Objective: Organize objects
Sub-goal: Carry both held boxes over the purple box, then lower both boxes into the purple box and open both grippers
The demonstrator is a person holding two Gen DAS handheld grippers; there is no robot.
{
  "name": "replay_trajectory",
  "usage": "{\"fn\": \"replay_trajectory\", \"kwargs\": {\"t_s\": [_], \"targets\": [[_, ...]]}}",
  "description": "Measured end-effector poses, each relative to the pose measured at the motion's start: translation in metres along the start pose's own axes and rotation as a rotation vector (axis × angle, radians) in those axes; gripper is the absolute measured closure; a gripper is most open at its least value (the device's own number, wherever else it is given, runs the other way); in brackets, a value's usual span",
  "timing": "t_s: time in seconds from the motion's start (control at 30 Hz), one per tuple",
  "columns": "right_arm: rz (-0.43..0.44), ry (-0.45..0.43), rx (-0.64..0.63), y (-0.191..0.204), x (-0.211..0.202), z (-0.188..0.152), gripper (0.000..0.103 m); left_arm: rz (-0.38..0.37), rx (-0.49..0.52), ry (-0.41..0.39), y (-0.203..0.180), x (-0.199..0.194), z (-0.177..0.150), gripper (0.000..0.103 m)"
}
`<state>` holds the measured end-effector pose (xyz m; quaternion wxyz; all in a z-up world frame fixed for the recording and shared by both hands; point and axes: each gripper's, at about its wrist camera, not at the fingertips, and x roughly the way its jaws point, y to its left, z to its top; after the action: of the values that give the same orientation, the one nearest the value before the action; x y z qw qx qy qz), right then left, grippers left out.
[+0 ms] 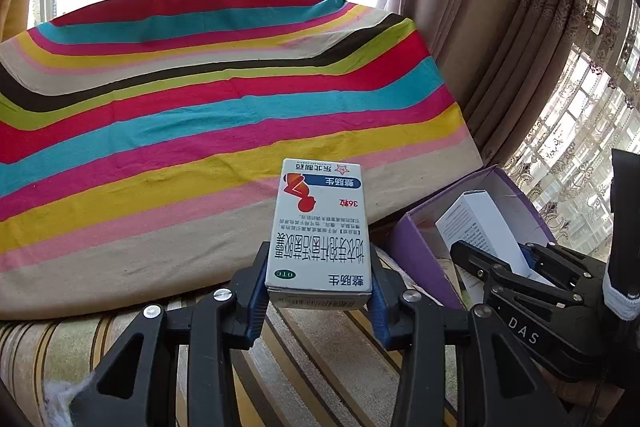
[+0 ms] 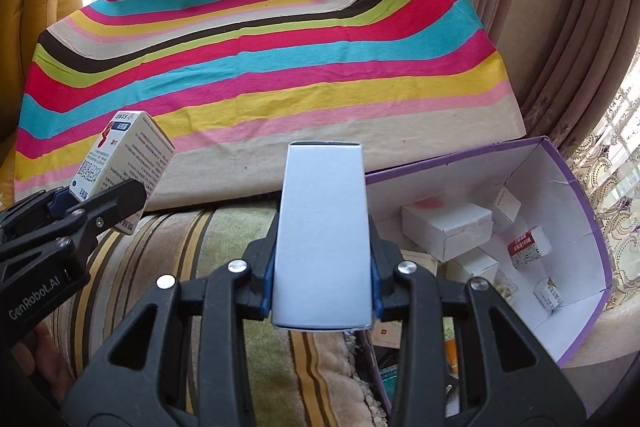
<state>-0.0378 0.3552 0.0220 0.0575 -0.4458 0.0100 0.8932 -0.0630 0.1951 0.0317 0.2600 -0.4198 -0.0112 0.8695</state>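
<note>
Left wrist view, going left to right: showing a striped cloth (image 1: 200, 99) draped over furniture and filling most of the frame. Showing, at centre, the left gripper (image 1: 319, 291), jaws clamping a white medicine box (image 1: 320, 231) by its two long sides, printed face up, lifted clear of the striped cushion (image 1: 48, 347) below. Showing, at right, an open purple storage box (image 1: 424, 227), with the right gripper (image 1: 520, 267) just in front of it, carrying a plain white carton (image 1: 472, 223). Showing patterned curtains (image 1: 500, 47) at the far right.

Right wrist view, left to right: catching a mustard armchair (image 2: 36, 11) at the edge, then the left gripper (image 2: 92, 203) with its medicine box (image 2: 124, 159) tilting up. Showing, at centre, the right gripper (image 2: 322, 287), jaws gripping the plain white carton (image 2: 322, 239) near its lower end, most of its length sticking out ahead. Showing, at right, the purple storage box (image 2: 580, 187), already holding several small white cartons (image 2: 448, 231).

Judging the risks: gripping so near one end, possibly letting the long carton pivot or slip; two grippers converging on one opening, possibly colliding; dropping from too high, possibly toppling the cartons inside or missing the rim.
</note>
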Motion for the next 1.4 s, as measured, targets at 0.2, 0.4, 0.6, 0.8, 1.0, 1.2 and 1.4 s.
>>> {"fn": "replay_trajectory", "kwargs": {"t_s": [0.2,0.4,0.6,0.8,1.0,1.2,1.4], "targets": [[-0.055,0.004,0.047,-0.040,-0.014,-0.017,0.064,-0.081,0.065,0.020,-0.033,0.006,0.002,0.060],[-0.099,0.021,0.093,-0.075,-0.022,-0.034,0.064,-0.144,0.139,0.039,-0.068,0.015,0.003,0.060],[-0.146,0.030,0.154,-0.109,-0.029,-0.048,0.064,-0.196,0.196,0.074,-0.103,0.028,0.004,0.060],[-0.186,0.029,0.205,-0.139,-0.037,-0.057,0.064,-0.230,0.256,0.092,-0.132,0.038,0.005,0.060],[-0.214,0.029,0.244,-0.161,-0.039,-0.062,0.064,-0.260,0.295,0.114,-0.151,0.048,0.004,0.060],[-0.236,0.030,0.268,-0.174,-0.040,-0.066,0.063,-0.284,0.284,0.127,-0.151,0.046,0.002,0.034],[-0.256,0.013,0.285,-0.178,-0.045,-0.068,0.037,-0.357,0.254,0.192,-0.144,0.045,-0.004,0.016]]}}
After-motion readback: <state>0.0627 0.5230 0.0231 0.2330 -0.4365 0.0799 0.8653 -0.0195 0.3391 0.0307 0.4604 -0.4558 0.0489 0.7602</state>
